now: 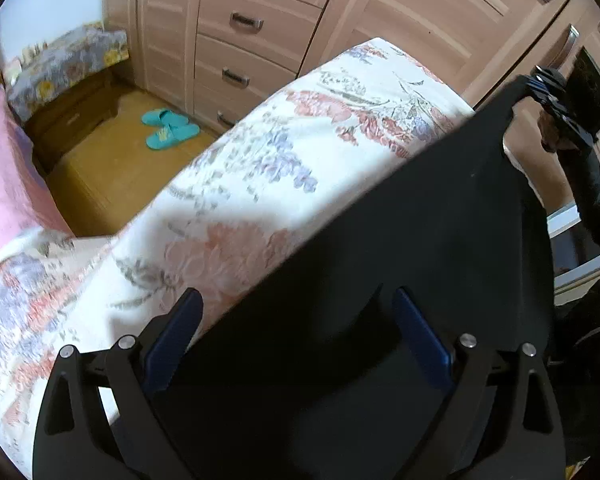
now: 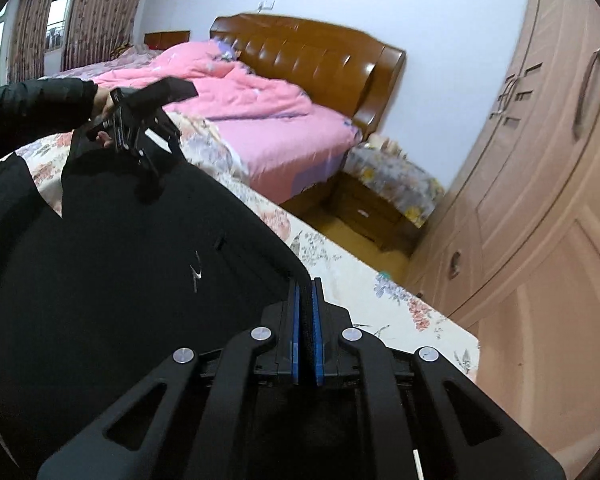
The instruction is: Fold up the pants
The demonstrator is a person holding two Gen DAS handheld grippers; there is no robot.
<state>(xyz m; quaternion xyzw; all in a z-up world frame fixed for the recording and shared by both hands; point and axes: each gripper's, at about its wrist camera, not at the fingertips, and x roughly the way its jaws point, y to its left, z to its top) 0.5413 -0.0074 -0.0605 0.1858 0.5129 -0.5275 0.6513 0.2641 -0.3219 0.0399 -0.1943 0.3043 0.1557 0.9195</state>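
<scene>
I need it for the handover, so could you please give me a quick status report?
Right gripper shut on black pants. Left gripper open over the pants. Pants partly lifted off floral bedspread. Nothing in the way.

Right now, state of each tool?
Left tool: open, poised over the black pants, not pinching them.
Right tool: shut on the pants' edge.

No words, numbers or signs can be read. The nearer turquoise slipper [image 1: 173, 135] on the floor by the wardrobe carries a pale logo, too blurred to make out. The black pants [image 2: 140, 264] bear a small white mark near the bed's edge, also unreadable.
</scene>
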